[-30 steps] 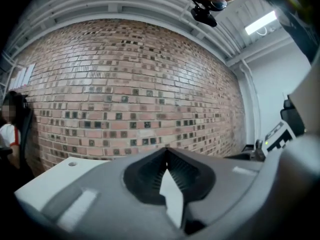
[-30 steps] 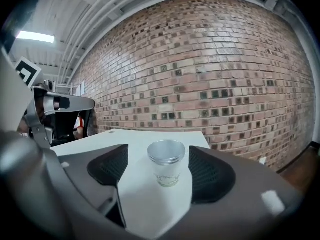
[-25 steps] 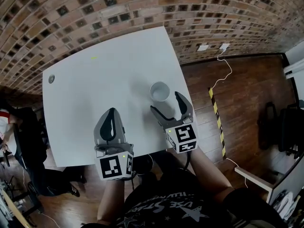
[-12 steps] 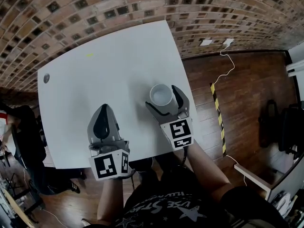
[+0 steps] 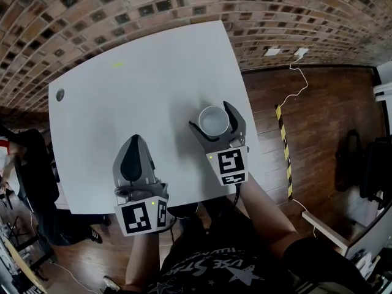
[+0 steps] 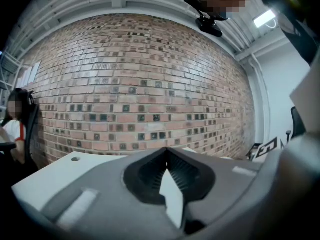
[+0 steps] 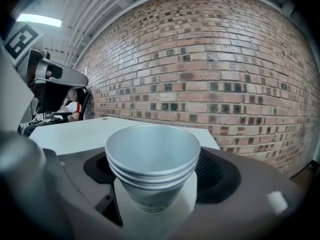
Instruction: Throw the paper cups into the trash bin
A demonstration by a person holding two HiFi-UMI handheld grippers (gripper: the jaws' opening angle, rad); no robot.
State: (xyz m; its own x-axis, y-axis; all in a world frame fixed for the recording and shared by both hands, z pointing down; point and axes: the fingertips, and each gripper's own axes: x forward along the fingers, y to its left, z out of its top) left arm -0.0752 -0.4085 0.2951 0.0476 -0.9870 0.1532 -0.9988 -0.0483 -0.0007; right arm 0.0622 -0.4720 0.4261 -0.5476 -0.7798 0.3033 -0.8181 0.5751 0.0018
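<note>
Between the jaws of the right gripper [image 5: 211, 116], just opened wide, the upright paper cups [image 5: 214, 120] stand at twelve o'clock, ungripped; the left gripper [image 5: 136, 141], at nine, is closed, empty.

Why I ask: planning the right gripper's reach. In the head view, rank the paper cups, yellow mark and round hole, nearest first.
1. paper cups: between the right gripper's jaws, which have just been opening.
2. yellow mark: up and left on the table.
3. round hole: near the left corner, farthest.
</note>
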